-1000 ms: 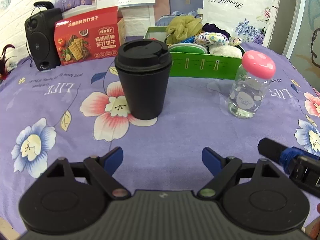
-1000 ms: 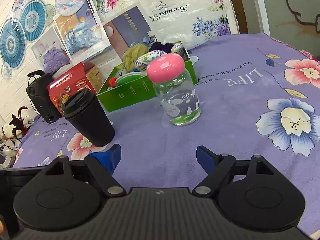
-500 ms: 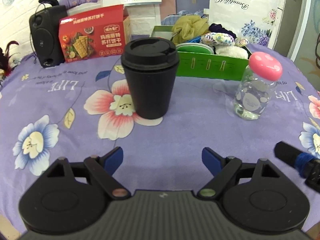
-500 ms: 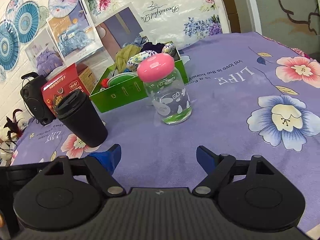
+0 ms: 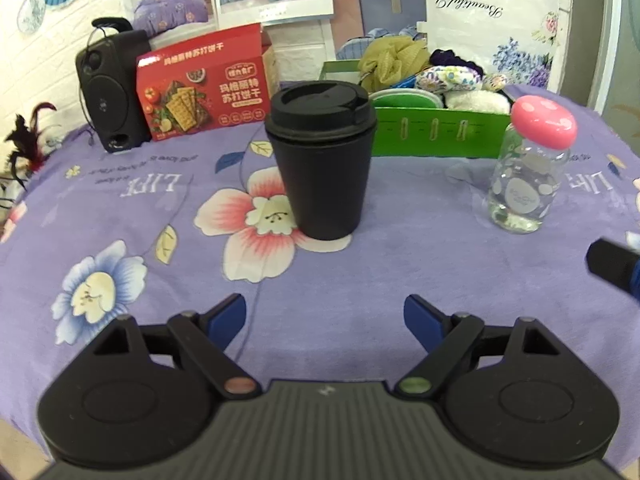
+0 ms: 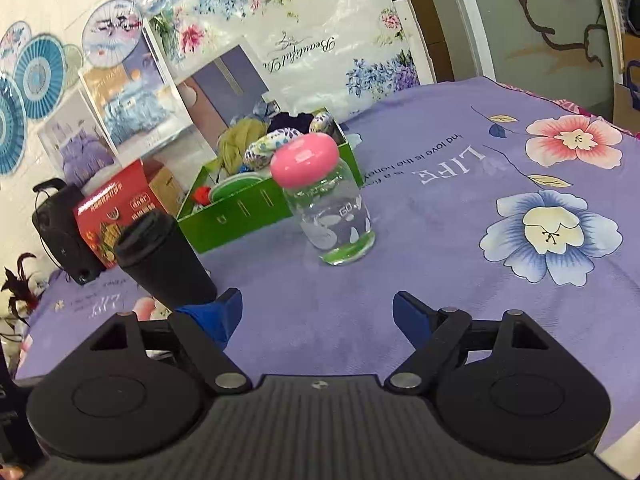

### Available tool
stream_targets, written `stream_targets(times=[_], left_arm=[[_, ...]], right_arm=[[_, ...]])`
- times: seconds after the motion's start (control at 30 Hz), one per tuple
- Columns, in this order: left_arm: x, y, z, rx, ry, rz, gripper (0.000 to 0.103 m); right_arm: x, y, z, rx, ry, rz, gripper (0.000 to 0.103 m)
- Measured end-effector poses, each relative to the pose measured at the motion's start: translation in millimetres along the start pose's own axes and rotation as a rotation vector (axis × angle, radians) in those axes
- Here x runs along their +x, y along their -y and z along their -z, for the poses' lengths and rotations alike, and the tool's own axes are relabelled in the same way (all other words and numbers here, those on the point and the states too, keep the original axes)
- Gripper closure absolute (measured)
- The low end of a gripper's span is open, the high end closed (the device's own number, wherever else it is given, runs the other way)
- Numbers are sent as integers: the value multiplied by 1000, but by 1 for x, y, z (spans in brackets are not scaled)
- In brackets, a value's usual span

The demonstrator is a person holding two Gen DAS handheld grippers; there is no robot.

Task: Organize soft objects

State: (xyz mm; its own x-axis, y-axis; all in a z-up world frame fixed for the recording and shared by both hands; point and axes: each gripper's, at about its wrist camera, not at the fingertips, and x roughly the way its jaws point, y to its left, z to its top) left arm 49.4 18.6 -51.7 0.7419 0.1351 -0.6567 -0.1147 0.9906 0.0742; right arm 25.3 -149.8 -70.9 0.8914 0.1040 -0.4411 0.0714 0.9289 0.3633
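Black cup (image 5: 324, 160) now sits lower, fronting green box (image 5: 436, 130).

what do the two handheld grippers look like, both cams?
Left gripper: black linkage arms, blue finger pads, two round black discs, ribbed grey centre plate, one coppery and one green pivot pin. Right gripper: same black build and blue pads, but silver pivot pins. No cables, sleeves or hands visible.
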Motion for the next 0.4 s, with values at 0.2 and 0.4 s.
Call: stream_targets(times=[0.2, 0.4], left_arm=[[0, -5, 0, -1, 11, -11, 17], [-1, -3, -1, 12, 26, -33, 17]], right_arm=[[12, 0, -2, -31, -27, -13, 34], [13, 3, -2, -30, -28, -62, 34]])
